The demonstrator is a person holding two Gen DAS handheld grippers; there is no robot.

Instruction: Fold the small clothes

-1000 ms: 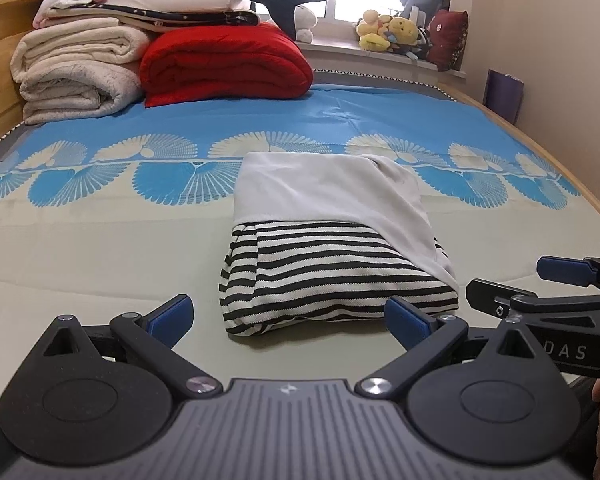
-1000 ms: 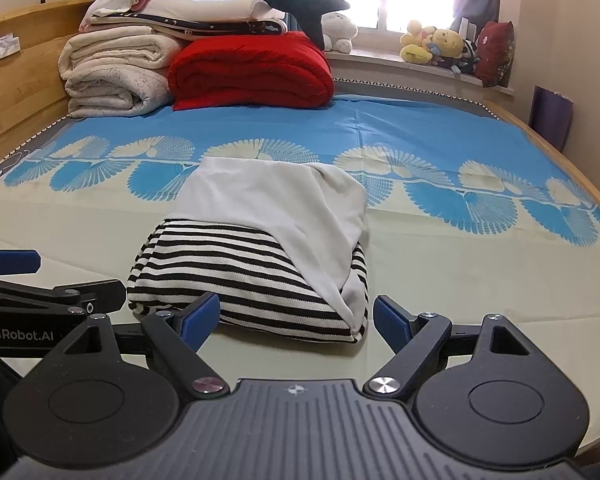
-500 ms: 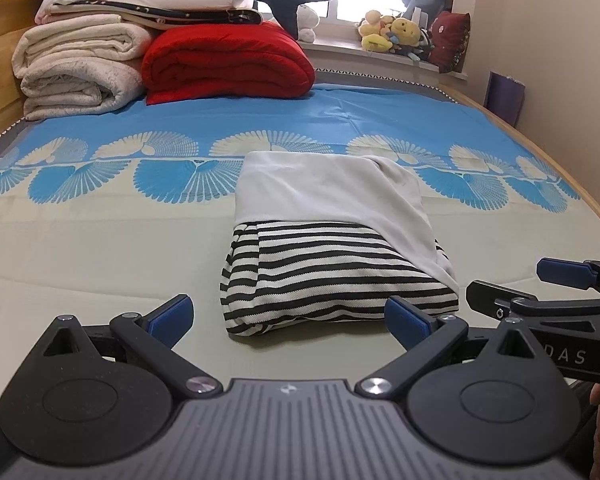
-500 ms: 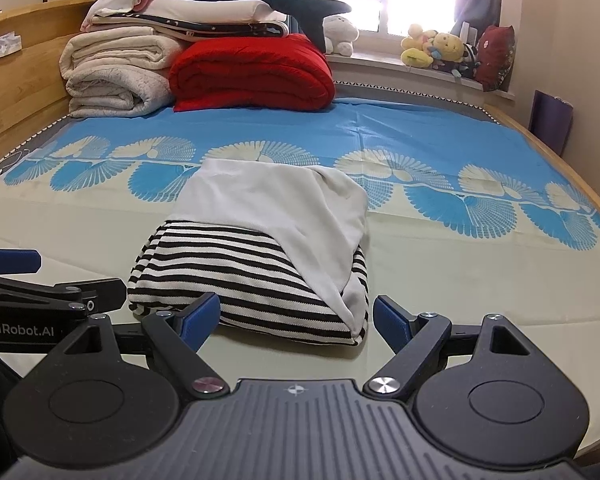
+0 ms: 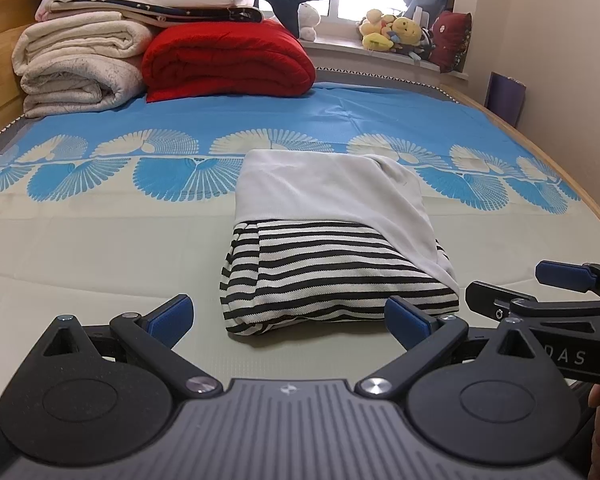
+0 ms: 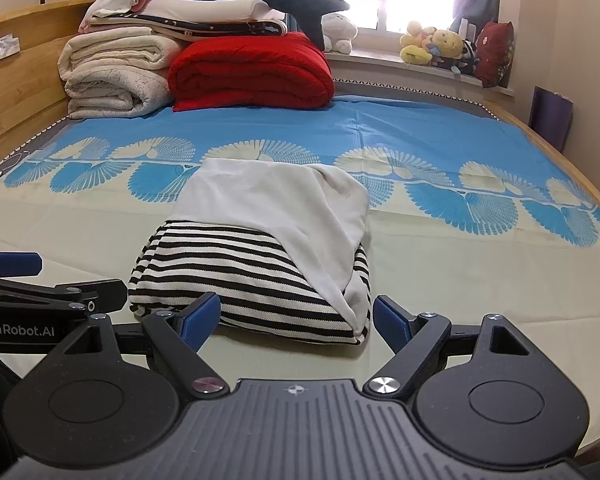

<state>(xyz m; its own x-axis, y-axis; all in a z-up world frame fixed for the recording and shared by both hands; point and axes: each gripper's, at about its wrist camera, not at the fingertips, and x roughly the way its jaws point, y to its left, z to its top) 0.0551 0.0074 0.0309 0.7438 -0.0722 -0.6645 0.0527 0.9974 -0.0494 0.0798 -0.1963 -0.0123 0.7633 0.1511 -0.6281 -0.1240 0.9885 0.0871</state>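
Observation:
A folded garment [image 5: 332, 240], white on top and black-and-white striped below, lies on the bed; it also shows in the right wrist view [image 6: 260, 252]. My left gripper [image 5: 288, 316] is open and empty, just in front of the garment's near edge, apart from it. My right gripper [image 6: 296, 318] is open and empty, its fingers either side of the garment's near right corner, not touching. The right gripper also shows at the right edge of the left wrist view [image 5: 560, 292]. The left gripper shows at the left edge of the right wrist view [image 6: 40, 280].
The bed sheet [image 5: 100, 248] is pale with a blue fan pattern. A red quilt [image 5: 228, 64] and rolled white blankets [image 5: 76, 68] are stacked at the far left. Plush toys [image 5: 392, 32] sit on the windowsill. A wooden bed rail [image 5: 540, 160] runs along the right.
Both grippers have drifted very slightly; the garment sits a touch differently in view. Nothing was taken hold of or let go.

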